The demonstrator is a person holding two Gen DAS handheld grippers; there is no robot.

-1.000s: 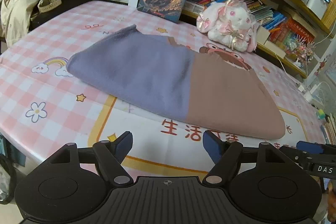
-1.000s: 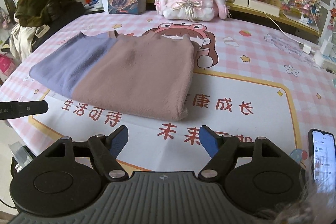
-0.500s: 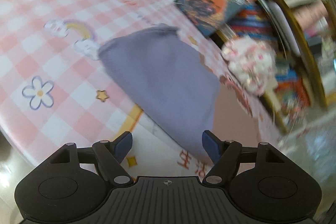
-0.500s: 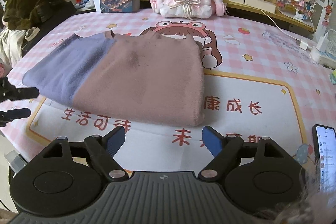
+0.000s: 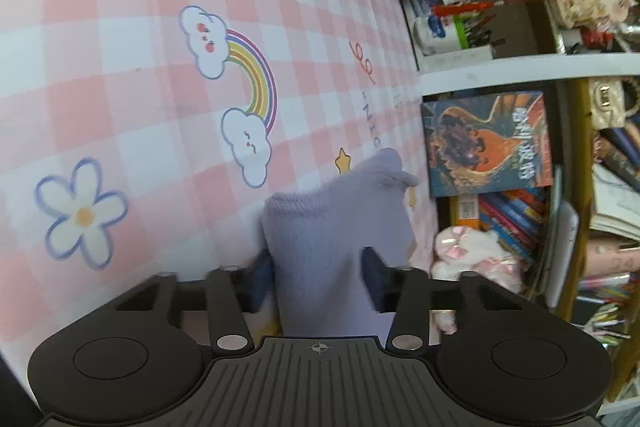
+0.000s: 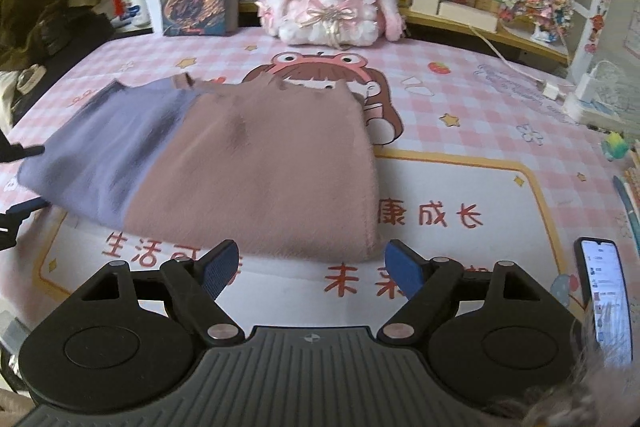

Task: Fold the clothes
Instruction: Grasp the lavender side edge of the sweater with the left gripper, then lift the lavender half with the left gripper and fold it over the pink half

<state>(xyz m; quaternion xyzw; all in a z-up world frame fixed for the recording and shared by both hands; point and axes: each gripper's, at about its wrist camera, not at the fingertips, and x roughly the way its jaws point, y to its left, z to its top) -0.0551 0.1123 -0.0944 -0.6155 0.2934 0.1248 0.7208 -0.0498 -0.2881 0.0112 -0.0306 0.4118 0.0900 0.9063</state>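
Fingers of the left gripper [image 5: 316, 273] are spread on either side of the purple end of the sweater [image 6: 224, 163], the tool rolled sideways. The right gripper [image 6: 312, 267] is held open just short of the brown edge. The sweater lies folded on the table [image 6: 460, 247].

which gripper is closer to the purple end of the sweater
Left. The left gripper has its jaws on either side of the sweater's purple end. The right gripper is open near the brown end, short of the cloth.
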